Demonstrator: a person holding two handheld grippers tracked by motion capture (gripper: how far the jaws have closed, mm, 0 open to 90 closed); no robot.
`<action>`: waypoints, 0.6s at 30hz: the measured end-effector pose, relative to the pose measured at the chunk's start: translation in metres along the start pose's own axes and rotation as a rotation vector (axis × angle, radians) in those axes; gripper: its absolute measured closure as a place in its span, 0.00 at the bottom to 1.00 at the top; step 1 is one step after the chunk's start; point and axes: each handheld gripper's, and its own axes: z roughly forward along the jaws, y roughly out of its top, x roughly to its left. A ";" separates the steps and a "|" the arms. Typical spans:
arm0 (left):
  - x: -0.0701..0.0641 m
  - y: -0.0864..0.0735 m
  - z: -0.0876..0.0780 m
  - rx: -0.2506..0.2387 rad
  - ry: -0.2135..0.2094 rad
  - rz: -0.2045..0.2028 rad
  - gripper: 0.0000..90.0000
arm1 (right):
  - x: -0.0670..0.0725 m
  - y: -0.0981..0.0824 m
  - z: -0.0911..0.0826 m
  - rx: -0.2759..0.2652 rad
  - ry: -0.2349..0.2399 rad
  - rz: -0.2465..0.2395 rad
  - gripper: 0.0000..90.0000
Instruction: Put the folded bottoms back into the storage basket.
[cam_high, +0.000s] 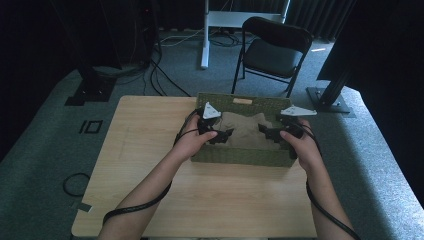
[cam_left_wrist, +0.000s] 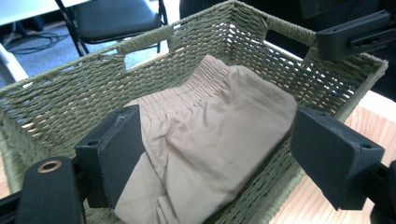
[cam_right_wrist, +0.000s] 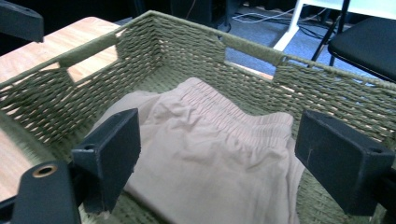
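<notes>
You've got both grippers over the green woven basket (cam_high: 240, 155), one at each end, w/ the folded tan garment (cam_high: 244, 131) lying flat inside on the basket floor, elastic waistband toward the far wall. Left gripper (cam_high: 226, 135) sits over the garment's left end, jaws spread wide; in the left gripper view the cloth (cam_left_wrist: 210, 140) shows between the pads but neither pad presses on it. Right gripper (cam_high: 266, 131) is the same story at the right end: jaws apart, cloth (cam_right_wrist: 205, 154) lying slack under them, nothing pinched. So, as I read it, the garment is in the basket and folded, and neither tool has hold of anything. What's left depends on which way you're going: if you're putting it away, that looks basically done & you just clear your hands out; if you're lifting it out, you've yet to drop down and close on both ends. Can't tell which from here. Basket stands on the wooden table (cam_high: 150, 150), toward the far edge.
</notes>
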 end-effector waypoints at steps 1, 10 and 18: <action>-0.001 -0.002 -0.001 -0.006 -0.004 -0.006 0.20 | 0.002 -0.001 -0.002 0.002 -0.002 -0.001 0.15; -0.010 -0.015 -0.009 -0.015 -0.022 -0.002 0.20 | 0.010 -0.013 -0.010 -0.002 0.011 -0.021 0.15; -0.019 -0.025 -0.018 -0.027 -0.031 0.020 0.20 | 0.018 -0.026 -0.021 -0.012 0.024 -0.027 0.15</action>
